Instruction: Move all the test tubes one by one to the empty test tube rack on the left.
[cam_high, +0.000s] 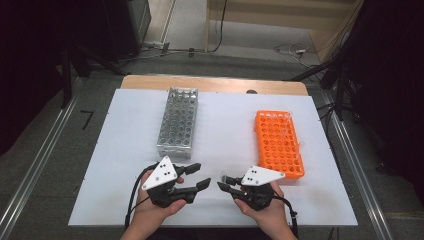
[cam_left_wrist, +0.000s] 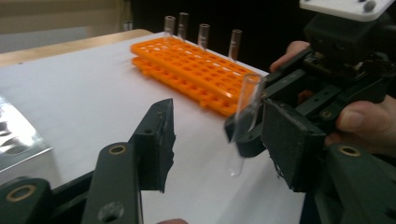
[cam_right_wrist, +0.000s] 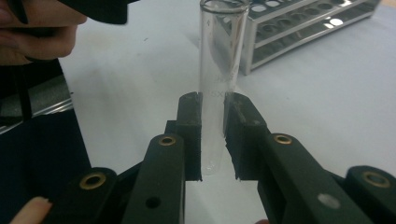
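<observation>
Between the right tongs (cam_right_wrist: 213, 140), clamped near its closed end: glass test tube (cam_right_wrist: 219, 70), light, slick, fragile. Left tongs (cam_left_wrist: 219, 140) half-open around it, not gripping; take the mid-barrel gently.

No legible text or labels.

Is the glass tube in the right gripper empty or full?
Empty: the tube, clamped in the right gripper, is clear throughout, with no liquid inside.
</observation>
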